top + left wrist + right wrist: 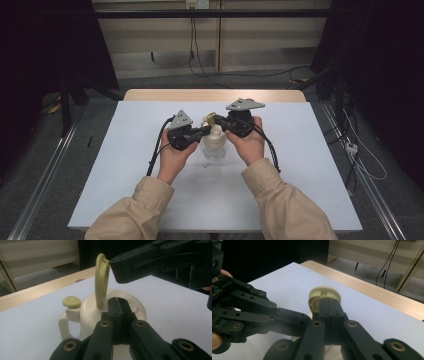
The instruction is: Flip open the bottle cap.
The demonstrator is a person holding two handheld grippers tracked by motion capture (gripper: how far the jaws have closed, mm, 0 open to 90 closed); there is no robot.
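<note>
Meeting over a cream-lidded bottle (pixel 215 142) mid-desk (pixel 125 165), both grippers have jaws fully together. Left gripper (pixel 117 303) rests empty against the lid (pixel 130 306); right gripper (pixel 329 305) tip touches the raised yellow flip cap (pixel 102 281), gripping nothing.

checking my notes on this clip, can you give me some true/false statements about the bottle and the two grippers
1. The bottle stands upright on the white table. True.
2. The bottle's flip cap is closed flat on the lid. False: it stands raised above the cream lid.
3. The left gripper has its jaws wide open. False: its jaws are shut together, at the lid.
4. The right gripper is at the raised flip cap. True.
5. The bottle lies at the far left edge of the table. False: it stands near the middle, between both hands.
</note>
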